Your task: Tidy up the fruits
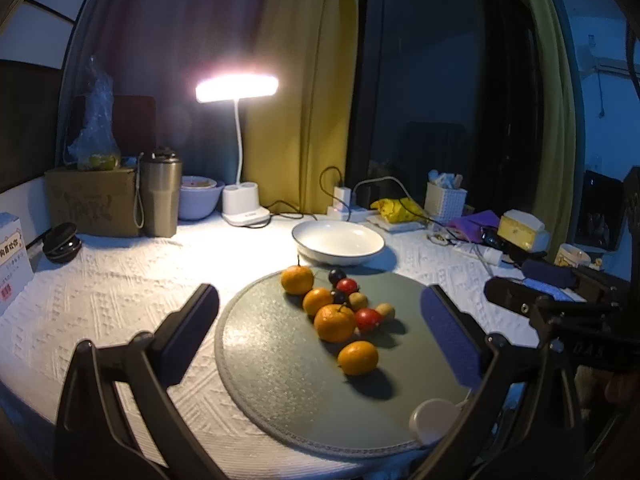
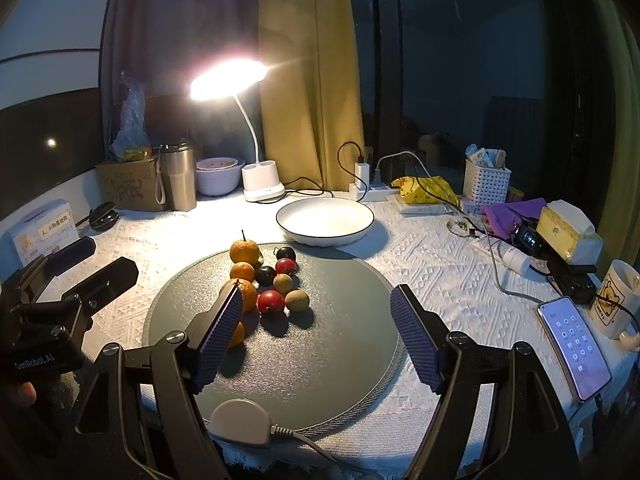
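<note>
Fruits: four oranges, two red ones, two dark ones, two tan ones, bunched together on the round grey mat (image 2: 340,360), none in the bowl yet.
Nearest orange: (image 1: 357,357) sits slightly apart at the front of the cluster.
Stemmed orange: (image 2: 244,251) at the back, closest to the bowl.
Red fruit: (image 2: 271,302) touching a tan one (image 2: 297,300).
Bowl: white bowl (image 2: 325,221) empty, just behind the mat, near the lamp (image 2: 262,188).
Left gripper: (image 1: 320,312) jaws spread wide, holding nothing, hovering over the mat's near-left side.
Right gripper: (image 2: 318,312) jaws wide apart, empty, pointed at the cluster.
Handling: oranges likely light, firm, round, will roll if nudged; pinch across the widest middle. Small red and dark fruits probably soft-skinned, smooth and slippery; gentle squeeze, centred.
Risk: fruits touch each other, so fingers may knock neighbours.
Best start: probably the separate front orange.
</note>
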A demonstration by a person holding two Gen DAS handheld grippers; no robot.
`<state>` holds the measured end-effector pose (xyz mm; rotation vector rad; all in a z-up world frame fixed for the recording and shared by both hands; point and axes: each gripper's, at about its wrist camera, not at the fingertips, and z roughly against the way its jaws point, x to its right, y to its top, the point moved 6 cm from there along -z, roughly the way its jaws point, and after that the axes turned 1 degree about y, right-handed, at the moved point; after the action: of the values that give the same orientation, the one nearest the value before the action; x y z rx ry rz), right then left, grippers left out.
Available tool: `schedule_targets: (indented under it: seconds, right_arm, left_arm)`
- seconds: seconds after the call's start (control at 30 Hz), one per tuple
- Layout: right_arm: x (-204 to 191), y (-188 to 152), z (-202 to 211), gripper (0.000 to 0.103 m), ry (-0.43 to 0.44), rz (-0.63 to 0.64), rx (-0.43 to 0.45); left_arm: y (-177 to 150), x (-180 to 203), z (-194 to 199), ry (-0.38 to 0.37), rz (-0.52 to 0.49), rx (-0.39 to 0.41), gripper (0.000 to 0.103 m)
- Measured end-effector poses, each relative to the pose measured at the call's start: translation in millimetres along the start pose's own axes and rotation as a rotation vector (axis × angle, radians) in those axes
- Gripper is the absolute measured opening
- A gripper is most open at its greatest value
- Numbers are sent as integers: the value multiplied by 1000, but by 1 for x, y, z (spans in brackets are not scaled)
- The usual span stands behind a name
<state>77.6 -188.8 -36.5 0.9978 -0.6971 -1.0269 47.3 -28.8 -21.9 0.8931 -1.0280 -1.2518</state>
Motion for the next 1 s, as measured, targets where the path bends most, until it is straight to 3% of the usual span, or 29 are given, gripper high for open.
schedule_targets:
  seconds: [0.43, 0.83, 1.0]
  right_arm:
    - [10, -12, -21, 79, 4, -24, -47]
    - [24, -24, -60, 79, 34, -49, -133]
    - [29, -25, -74, 79, 78, -60, -166]
  left_arm:
    - [-14, 4, -34, -5, -16, -94, 102]
    - [-40, 21, -88, -31, -57, -283, 101]
    - [-52, 31, -107, -38, -84, -387, 74]
